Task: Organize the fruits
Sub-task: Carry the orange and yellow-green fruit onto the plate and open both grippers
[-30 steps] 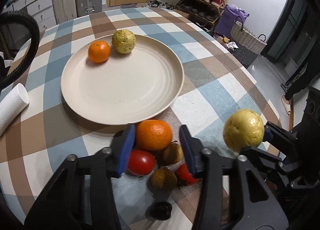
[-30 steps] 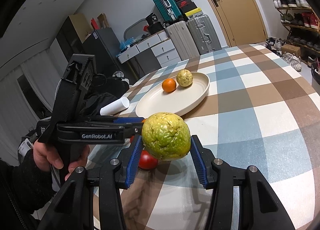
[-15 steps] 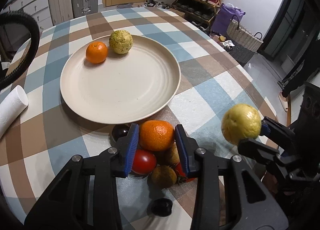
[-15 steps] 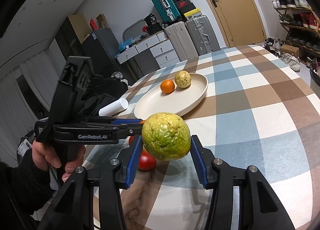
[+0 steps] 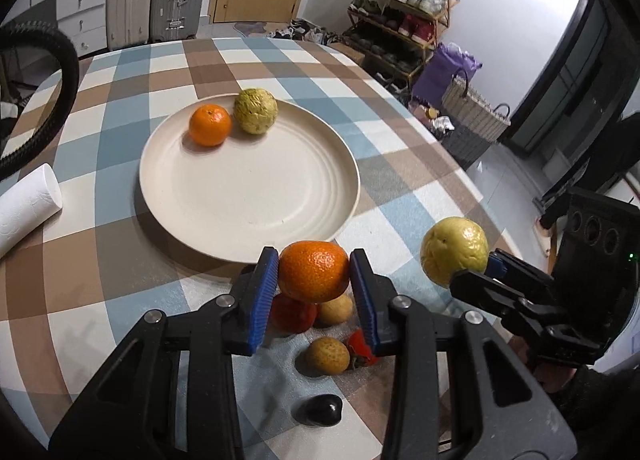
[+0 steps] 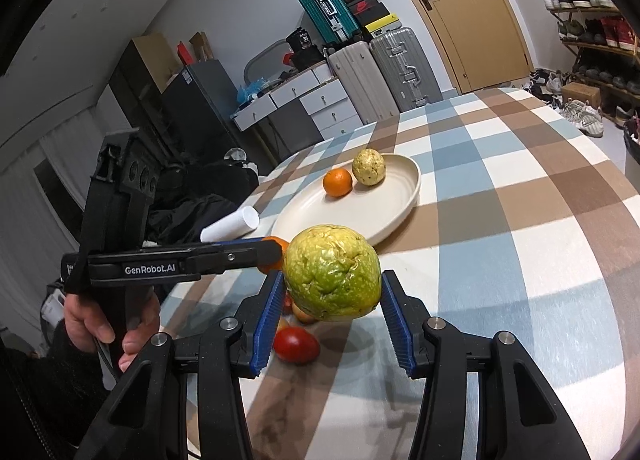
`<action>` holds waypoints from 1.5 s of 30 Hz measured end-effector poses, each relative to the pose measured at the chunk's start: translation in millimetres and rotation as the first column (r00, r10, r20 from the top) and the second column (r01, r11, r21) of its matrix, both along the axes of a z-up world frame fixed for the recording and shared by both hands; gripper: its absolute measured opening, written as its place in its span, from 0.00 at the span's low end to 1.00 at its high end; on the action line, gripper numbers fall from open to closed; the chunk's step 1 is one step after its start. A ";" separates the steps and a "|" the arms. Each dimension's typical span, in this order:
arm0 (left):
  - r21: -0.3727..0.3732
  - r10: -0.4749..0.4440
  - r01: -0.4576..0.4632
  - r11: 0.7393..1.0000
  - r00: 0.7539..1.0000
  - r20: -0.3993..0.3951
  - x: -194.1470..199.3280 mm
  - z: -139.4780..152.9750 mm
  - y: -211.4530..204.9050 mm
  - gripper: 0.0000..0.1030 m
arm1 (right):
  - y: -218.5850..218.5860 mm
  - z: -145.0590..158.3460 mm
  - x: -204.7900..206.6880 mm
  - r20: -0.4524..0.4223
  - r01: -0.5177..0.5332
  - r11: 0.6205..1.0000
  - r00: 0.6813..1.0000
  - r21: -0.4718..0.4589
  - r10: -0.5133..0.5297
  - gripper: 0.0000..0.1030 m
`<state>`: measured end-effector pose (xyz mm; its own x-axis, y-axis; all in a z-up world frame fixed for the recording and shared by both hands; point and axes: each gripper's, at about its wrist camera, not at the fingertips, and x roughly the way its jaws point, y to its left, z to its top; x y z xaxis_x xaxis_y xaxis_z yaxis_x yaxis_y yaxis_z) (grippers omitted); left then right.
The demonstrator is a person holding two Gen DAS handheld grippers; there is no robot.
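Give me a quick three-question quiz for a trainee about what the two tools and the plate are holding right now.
1. True or false: the left tool is shut on a round orange citrus fruit.
2. How many fruits lie on the round cream plate?
A) none B) two C) four
3. Fill in: the right tool grips a bumpy ____-green round fruit.

Key: 1 true. 2 B: a small orange and a wrinkled yellowish fruit sit side by side near the plate's far rim. 3 yellow.
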<state>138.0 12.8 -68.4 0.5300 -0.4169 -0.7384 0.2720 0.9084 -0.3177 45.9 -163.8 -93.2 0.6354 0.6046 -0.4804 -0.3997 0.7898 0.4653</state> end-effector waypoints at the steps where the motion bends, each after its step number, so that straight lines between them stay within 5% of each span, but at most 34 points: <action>1: -0.008 0.003 -0.003 1.000 1.000 0.002 0.9 1.4 3.1 0.33 | 0.6 2.1 3.0 0.002 0.000 1.000 1.000 -0.001 0.000 0.48; 21: -0.084 0.143 -0.139 0.987 0.989 0.043 71.6 17.7 74.6 0.33 | 21.6 36.3 104.3 0.000 -0.021 1.000 1.000 -0.021 0.021 0.48; 33: -0.088 0.169 -0.168 0.982 0.985 0.012 126.3 -9.7 88.7 0.33 | 36.9 12.0 178.1 -0.085 -0.021 0.997 0.996 -0.077 0.015 0.48; 45: -0.084 0.157 -0.156 0.984 0.988 0.000 141.3 -29.0 85.8 0.33 | 47.3 -8.3 195.3 -0.112 -0.009 0.990 0.994 -0.139 -0.007 0.48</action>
